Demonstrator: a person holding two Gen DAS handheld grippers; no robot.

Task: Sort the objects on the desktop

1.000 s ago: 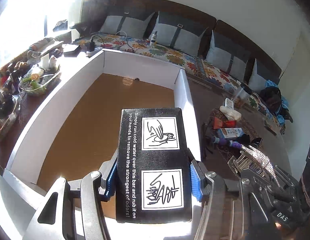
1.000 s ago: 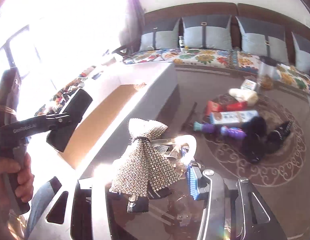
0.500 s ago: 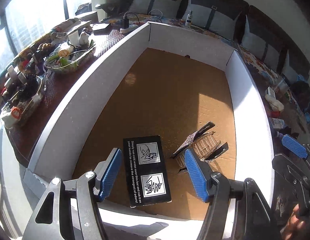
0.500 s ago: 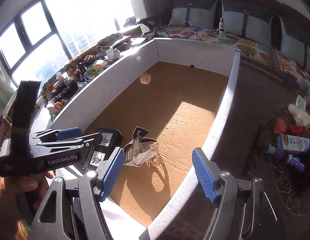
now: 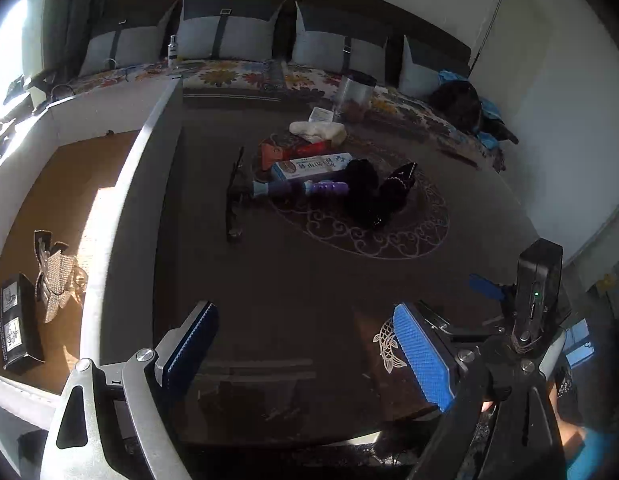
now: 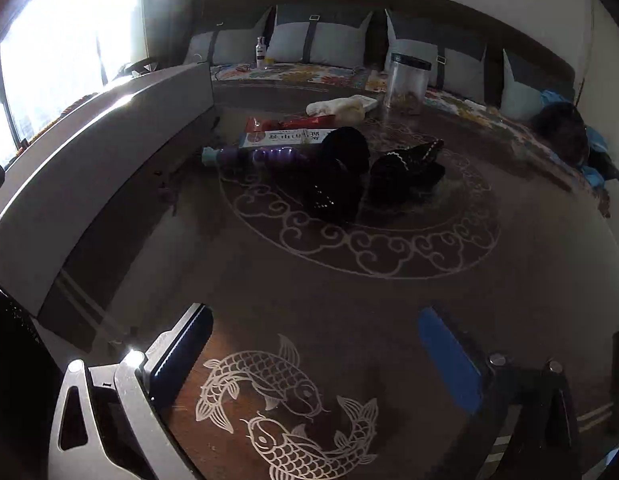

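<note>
Both grippers are open and empty above the dark table. My left gripper (image 5: 305,344) hovers near the table's front; the right gripper's body (image 5: 537,292) shows to its right. My right gripper (image 6: 317,348) hangs over the fish pattern. In the white cardboard box (image 5: 125,200) lie a black soap box (image 5: 15,322) and a rhinestone bow clip (image 5: 55,280). On the round mat sit a blue-white carton (image 5: 309,166), a purple tube (image 5: 305,189), a red packet (image 5: 293,150), black hair pieces (image 5: 373,192) and a cream cloth (image 5: 317,132). These also show in the right wrist view (image 6: 337,168).
A black strip (image 5: 233,196) lies beside the box wall. A clear jar (image 6: 407,84) stands at the table's far edge. A sofa with grey cushions (image 5: 225,40) runs behind. The box wall (image 6: 89,160) stands to the left of my right gripper.
Both grippers have pulled out of the box and swung right, over the table. The soap box and bow clip stay lying in the box.
</note>
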